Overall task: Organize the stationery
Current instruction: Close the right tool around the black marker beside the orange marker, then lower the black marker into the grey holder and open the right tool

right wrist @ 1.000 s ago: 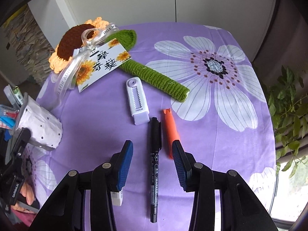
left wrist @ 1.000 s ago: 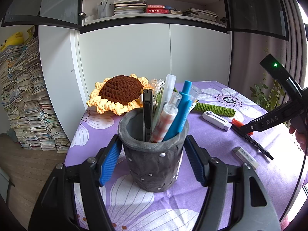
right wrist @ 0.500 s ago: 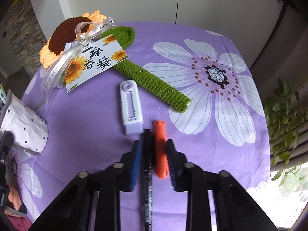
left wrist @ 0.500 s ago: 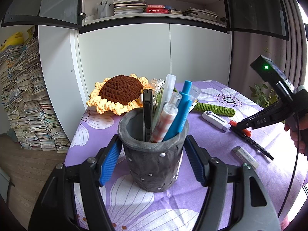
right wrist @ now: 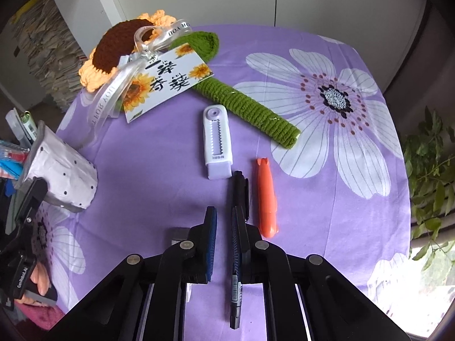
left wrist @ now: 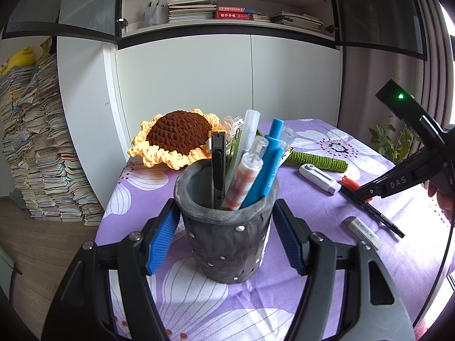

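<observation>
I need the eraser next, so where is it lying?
In the left wrist view the eraser lies flat on the purple tablecloth, right of the pen holder and just in front of the black marker.

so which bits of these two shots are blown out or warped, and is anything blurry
Left wrist view: sharp throughout; fisheye bows the cabinet edges, daylight blows out the right rim, and the pen holder looks dark grey. Right wrist view: the window corner at lower right is overexposed, the same pen holder looks washed-out pale, and the black marker stays crisp.
</observation>
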